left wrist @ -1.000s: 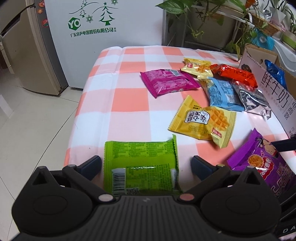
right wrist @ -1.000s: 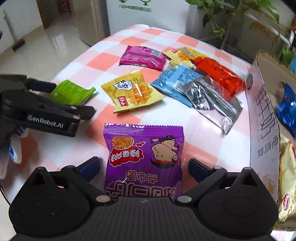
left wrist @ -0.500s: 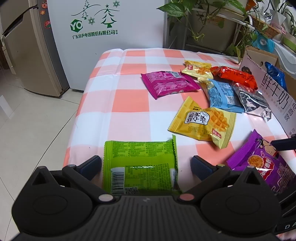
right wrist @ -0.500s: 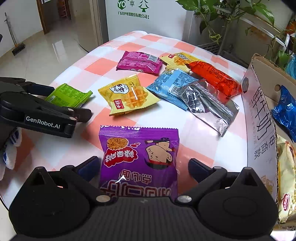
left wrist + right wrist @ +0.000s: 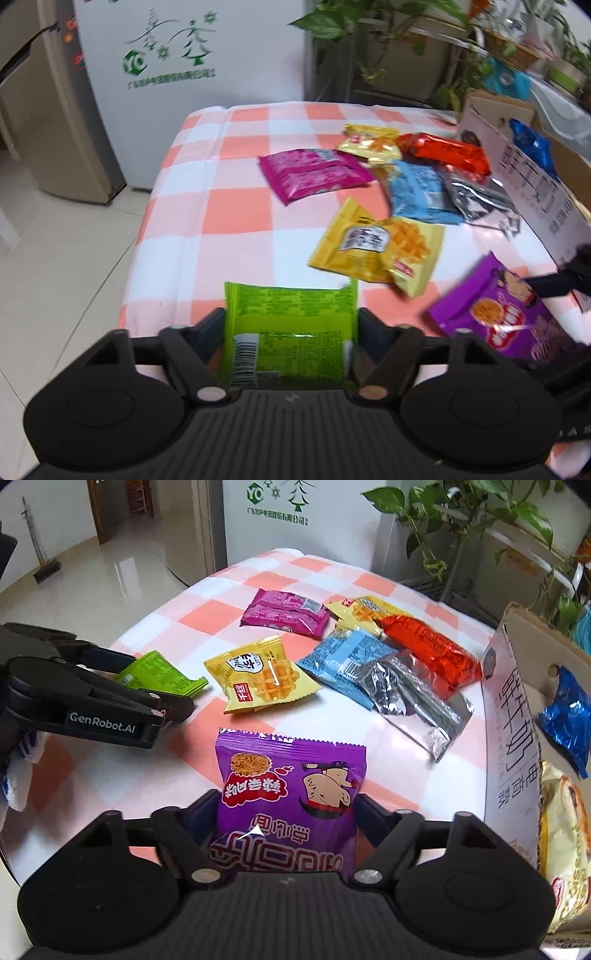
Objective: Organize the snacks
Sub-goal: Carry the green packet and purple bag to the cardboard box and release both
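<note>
A green snack packet [image 5: 291,314] lies at the near edge of the checked tablecloth [image 5: 236,206]. My left gripper [image 5: 290,325] straddles it, jaws closing, and both fingers touch the packet's side edges. In the right wrist view a purple snack packet [image 5: 291,782] sits between the fingers of my right gripper [image 5: 286,805], whose jaws are closing too, pads against its sides. That view also shows the left gripper [image 5: 162,681] around the green packet [image 5: 159,672] at the left. The purple packet [image 5: 495,317] appears at the right of the left wrist view.
Several loose packets lie mid-table: yellow waffle [image 5: 376,247], magenta [image 5: 314,173], light blue [image 5: 417,192], silver [image 5: 480,199], red [image 5: 443,151]. An open cardboard carton [image 5: 513,738] at the right edge holds a dark blue packet [image 5: 565,716]. A white freezer [image 5: 192,74] and plants stand behind.
Both grippers' jaws have come in from wide open until their fingers meet the sides of the green and purple packets. Neither hand has shifted noticeably.
</note>
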Tool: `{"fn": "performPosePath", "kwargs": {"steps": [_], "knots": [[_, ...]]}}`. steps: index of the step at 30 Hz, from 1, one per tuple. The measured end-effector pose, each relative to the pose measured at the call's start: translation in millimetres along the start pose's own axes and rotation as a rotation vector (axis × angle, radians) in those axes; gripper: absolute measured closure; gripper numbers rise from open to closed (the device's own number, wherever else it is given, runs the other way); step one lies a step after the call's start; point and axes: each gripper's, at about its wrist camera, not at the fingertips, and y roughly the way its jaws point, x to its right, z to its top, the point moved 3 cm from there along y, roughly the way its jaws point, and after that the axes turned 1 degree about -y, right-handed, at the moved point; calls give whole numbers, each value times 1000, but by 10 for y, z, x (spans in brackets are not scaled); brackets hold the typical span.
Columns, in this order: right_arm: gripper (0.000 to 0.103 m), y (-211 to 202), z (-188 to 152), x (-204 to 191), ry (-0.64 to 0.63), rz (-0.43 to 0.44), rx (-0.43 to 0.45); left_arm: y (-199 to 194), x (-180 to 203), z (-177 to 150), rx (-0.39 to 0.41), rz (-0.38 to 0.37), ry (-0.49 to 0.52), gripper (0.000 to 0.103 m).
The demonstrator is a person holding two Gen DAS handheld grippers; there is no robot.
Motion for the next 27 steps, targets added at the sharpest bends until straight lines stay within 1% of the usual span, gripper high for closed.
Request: {"fn": "performPosePath", "kwargs": {"steps": [2, 3, 6, 10, 17, 25, 27], "knots": [[28, -13, -4, -8, -8, 5, 4, -21, 34, -7, 4, -2, 13, 37], [29, -21, -6, -14, -12, 4, 7, -32, 47, -8, 4, -3, 16, 40], [29, -41, -10, -7, -22, -12, 16, -72, 105, -25, 4, 6, 43, 42], [29, -101, 13, 58, 6, -13, 48, -132, 170, -61, 12, 25, 78, 43], [29, -225, 21, 125, 37, -14, 89, -329, 232, -65, 53, 26, 83, 43], [29, -388, 30, 161, 43, -14, 139, -502, 332, -122, 86, 32, 76, 43], [29, -423, 32, 164, 35, -21, 149, -535, 370, -139, 93, 37, 88, 43]]}}
